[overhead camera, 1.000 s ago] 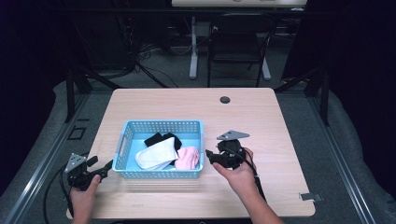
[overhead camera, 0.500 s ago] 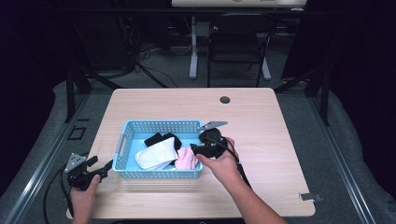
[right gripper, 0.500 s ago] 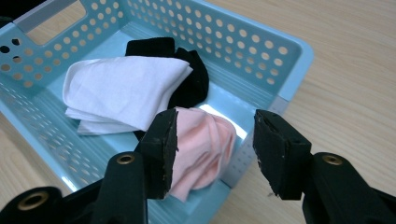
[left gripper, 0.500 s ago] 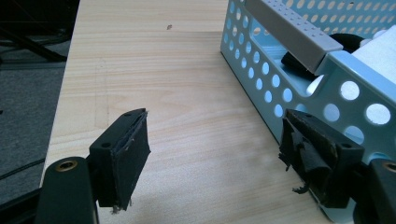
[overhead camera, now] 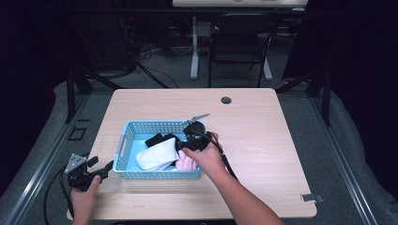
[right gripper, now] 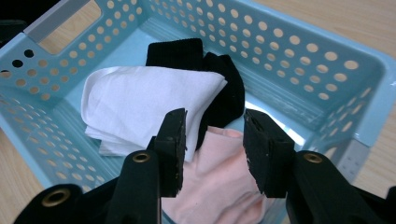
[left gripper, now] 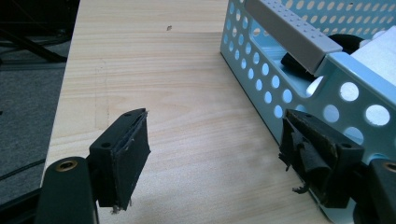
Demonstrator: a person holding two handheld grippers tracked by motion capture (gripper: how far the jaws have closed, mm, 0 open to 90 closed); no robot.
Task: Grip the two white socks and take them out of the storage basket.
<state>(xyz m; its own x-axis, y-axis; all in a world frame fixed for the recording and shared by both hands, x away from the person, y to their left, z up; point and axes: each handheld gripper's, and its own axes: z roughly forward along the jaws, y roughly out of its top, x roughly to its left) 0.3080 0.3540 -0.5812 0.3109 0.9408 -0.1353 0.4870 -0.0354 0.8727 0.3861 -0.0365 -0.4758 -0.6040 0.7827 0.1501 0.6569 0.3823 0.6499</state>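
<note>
Socks, white (right gripper: 140, 105), black (right gripper: 219, 88) and pink (right gripper: 219, 182), lie folded in the blue basket (right gripper: 322, 84) under the right gripper (right gripper: 212, 140), jaws partly open, empty. Left gripper (left gripper: 215, 154) gapes wide beside the basket's corner.

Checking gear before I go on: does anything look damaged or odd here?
Yes: the left gripper has a frayed pad, its black lining torn and peeling beside the blue basket. The socks look fine.
</note>
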